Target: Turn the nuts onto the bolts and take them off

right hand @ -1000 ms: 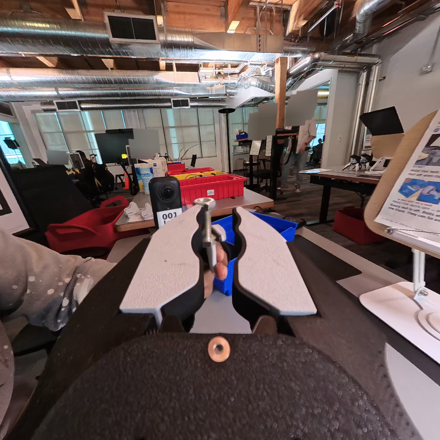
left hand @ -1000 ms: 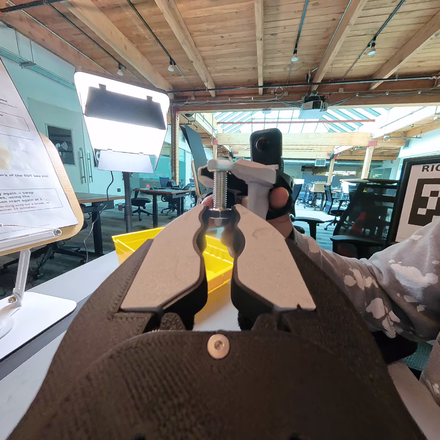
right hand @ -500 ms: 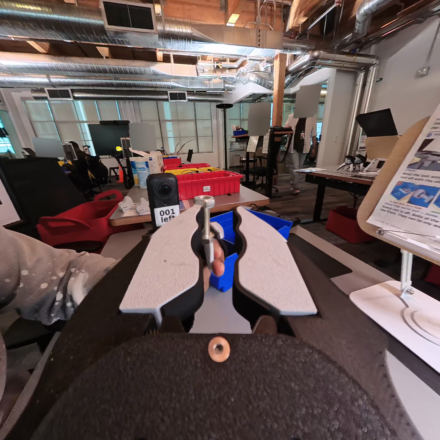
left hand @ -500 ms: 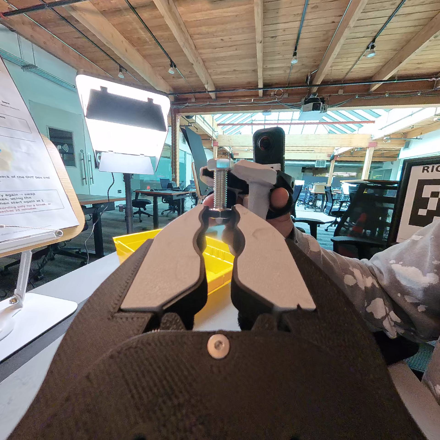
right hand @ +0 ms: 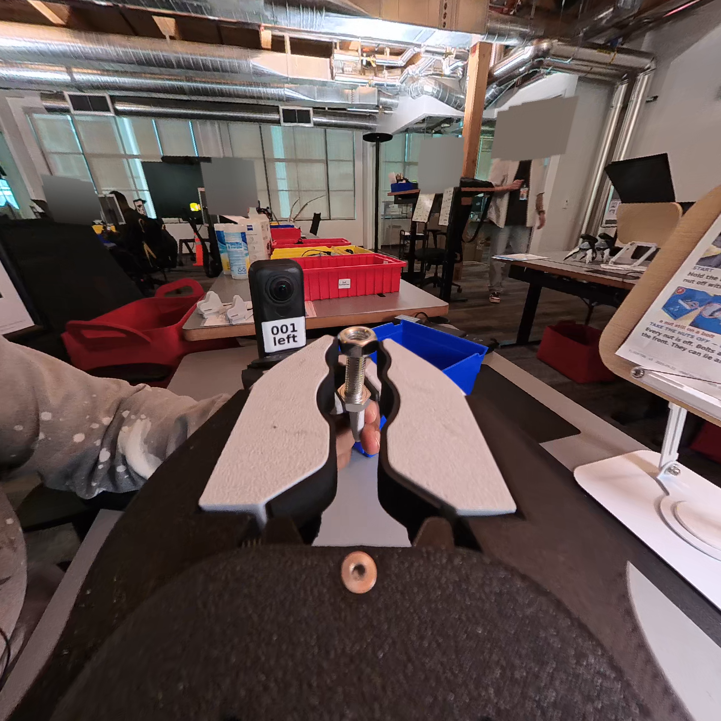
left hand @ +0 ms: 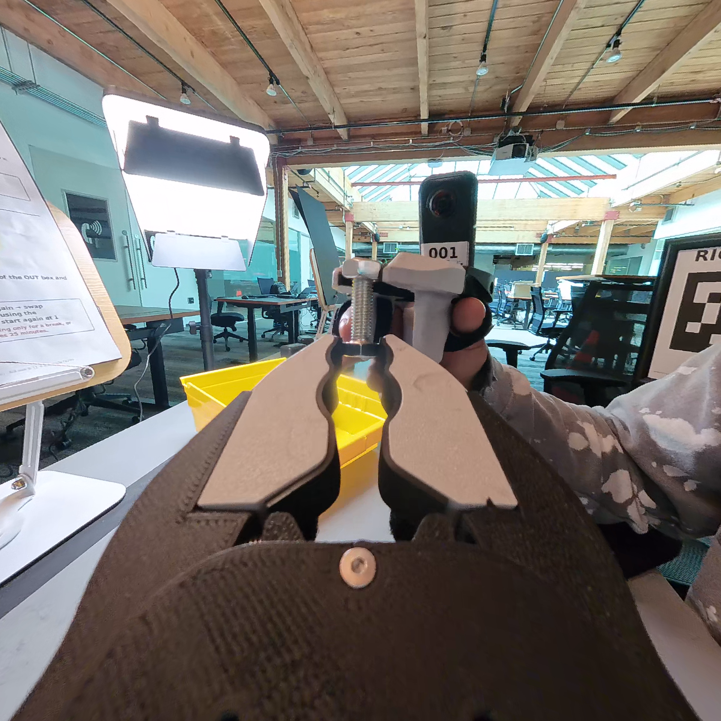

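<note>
Left gripper (left hand: 359, 351): jaws narrow, tips clamped on the lower hex end of the bolt (left hand: 361, 312). Bolt held upright in the air, above and in front of the yellow bin (left hand: 230, 390), clear of the bench (left hand: 117, 448). Threaded shank bare between the two hex pieces.

Right gripper (right hand: 357, 343): jaws narrow, tips closed on the upper hex piece. Hollow centre visible there in the right wrist view, so logged as the nut (right hand: 357, 340), seated at the top end of the thread. From the left wrist view, same piece (left hand: 359, 269) seen side-on only; hollow not visible there.

Grippers facing each other across the bolt, each with its black camera pointed at the other. Right one gripped by a hand (left hand: 464, 343) in a pale speckled sleeve (left hand: 624, 448).

In the right wrist view, a thumb (right hand: 370, 429) just below the lower hex, with a blue bin (right hand: 441, 351) behind the jaw tips on the bench (right hand: 359, 519). Contents of both bins not readable.

Printed sheet on a wooden stand (left hand: 39, 312) at the left edge of the bench; the same kind of stand (right hand: 671, 312) at the right edge in the other view. Lit light panel (left hand: 187, 195) on a pole beyond the bench. Red bins (right hand: 351, 275) on a far table.
</note>
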A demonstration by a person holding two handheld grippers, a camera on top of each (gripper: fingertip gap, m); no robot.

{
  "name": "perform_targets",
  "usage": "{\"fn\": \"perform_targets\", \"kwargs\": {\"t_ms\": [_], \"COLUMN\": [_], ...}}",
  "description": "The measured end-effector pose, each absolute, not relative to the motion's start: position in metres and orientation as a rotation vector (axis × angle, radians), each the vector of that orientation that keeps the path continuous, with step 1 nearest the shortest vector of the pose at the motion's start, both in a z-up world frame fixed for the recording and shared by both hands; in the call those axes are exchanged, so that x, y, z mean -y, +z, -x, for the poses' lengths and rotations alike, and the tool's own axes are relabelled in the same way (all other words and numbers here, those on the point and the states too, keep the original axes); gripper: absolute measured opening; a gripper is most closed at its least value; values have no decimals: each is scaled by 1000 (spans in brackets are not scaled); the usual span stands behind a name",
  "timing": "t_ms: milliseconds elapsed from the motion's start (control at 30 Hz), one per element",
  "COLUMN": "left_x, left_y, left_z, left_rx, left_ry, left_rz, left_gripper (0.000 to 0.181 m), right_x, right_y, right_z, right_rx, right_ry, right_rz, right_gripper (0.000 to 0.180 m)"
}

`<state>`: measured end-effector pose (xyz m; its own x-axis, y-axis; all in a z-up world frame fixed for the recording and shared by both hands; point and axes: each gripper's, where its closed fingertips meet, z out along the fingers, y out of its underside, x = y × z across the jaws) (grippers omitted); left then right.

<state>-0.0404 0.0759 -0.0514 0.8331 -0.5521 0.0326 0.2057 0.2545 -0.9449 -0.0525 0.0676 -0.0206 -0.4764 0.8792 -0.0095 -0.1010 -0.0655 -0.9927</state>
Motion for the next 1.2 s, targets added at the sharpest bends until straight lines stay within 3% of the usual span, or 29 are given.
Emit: {"fn": "perform_targets", "kwargs": {"t_ms": [167, 367, 600, 767, 900, 1033, 1100, 1200], "left_x": [-77, -80, -83, -83, -85, -89, -92, -100], "left_y": [-58, -59, -63, -63, -65, -72, -77, -88], "left_z": [38, 51, 53, 56, 60, 63, 65, 68], "left_rx": [-354, -297, -291, -290, -287, -279, -274, -258], "left_ry": [-624, -609, -589, -568, -543, -546, -539, -521], "left_rz": [1235, 1233, 1254, 1265, 1277, 1300, 1327, 1407], "left_gripper": [19, 19, 18, 18, 18, 18, 18, 19], "right_x": [-75, -164, -325, -350, -357, -357, -357, -354], "right_y": [-6, -14, -165, -250, -287, -287, -280, -231], "right_z": [36, 35, 22, 14, 5, -2, -6, -1], "right_rx": [1415, 1256, 1286, 1526, 1655, 1684, 1667, 1540], "right_ry": [1751, 1444, 669, 393, 299, 272, 286, 407], "right_rz": [782, 1025, 1666, 1874, 1956, 1961, 1963, 1858], "right_gripper": [18, 18, 19, 18, 18, 19, 32, 32]}}
